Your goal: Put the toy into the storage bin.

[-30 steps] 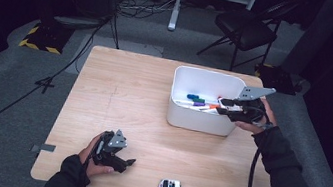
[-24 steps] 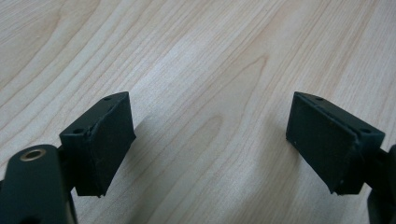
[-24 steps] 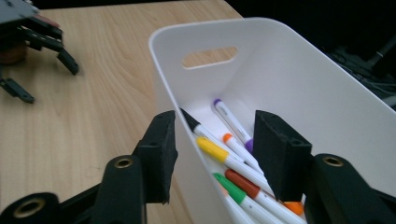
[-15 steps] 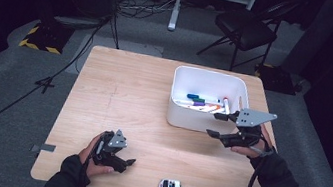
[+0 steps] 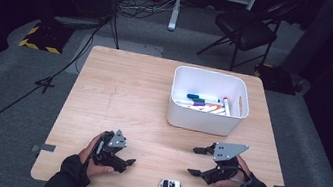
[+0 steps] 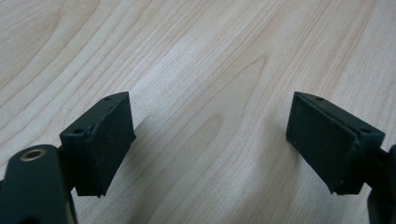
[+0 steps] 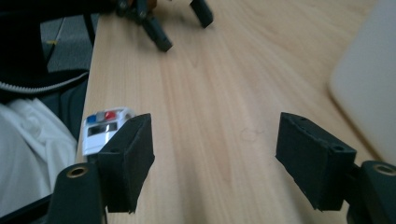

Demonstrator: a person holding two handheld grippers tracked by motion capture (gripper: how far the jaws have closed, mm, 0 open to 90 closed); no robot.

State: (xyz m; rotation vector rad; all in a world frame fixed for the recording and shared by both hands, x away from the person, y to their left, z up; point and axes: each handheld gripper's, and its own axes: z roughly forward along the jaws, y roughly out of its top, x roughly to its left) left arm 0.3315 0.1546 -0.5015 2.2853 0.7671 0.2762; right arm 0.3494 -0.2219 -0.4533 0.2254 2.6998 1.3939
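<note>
My left gripper [image 5: 127, 157] rests low over the table's front left, pointing right, open. In the left gripper view its jaws [image 6: 210, 140] frame bare wood only. My right gripper [image 5: 193, 161] hovers over the front right, pointing left. Its jaws have just been opening and stand wide with nothing between them [image 7: 215, 158]. A small white toy police car [image 5: 169, 186] sits at the front edge between the two grippers. In the right gripper view the toy car [image 7: 105, 126] peeks out behind the left-hand jaw.
A white bin [image 5: 200, 121] holding several markers [image 5: 203, 104] stands at the back right of the wooden table [image 5: 119, 91]; its wall [image 7: 369, 79] lies right of my right gripper. The left gripper [image 7: 159, 18] shows far off in the right gripper view. A chair and cables lie beyond the table.
My right gripper has come away from above the bin, down and toward the table's front edge, and its jaws have spread wider. The left gripper has stayed put.
</note>
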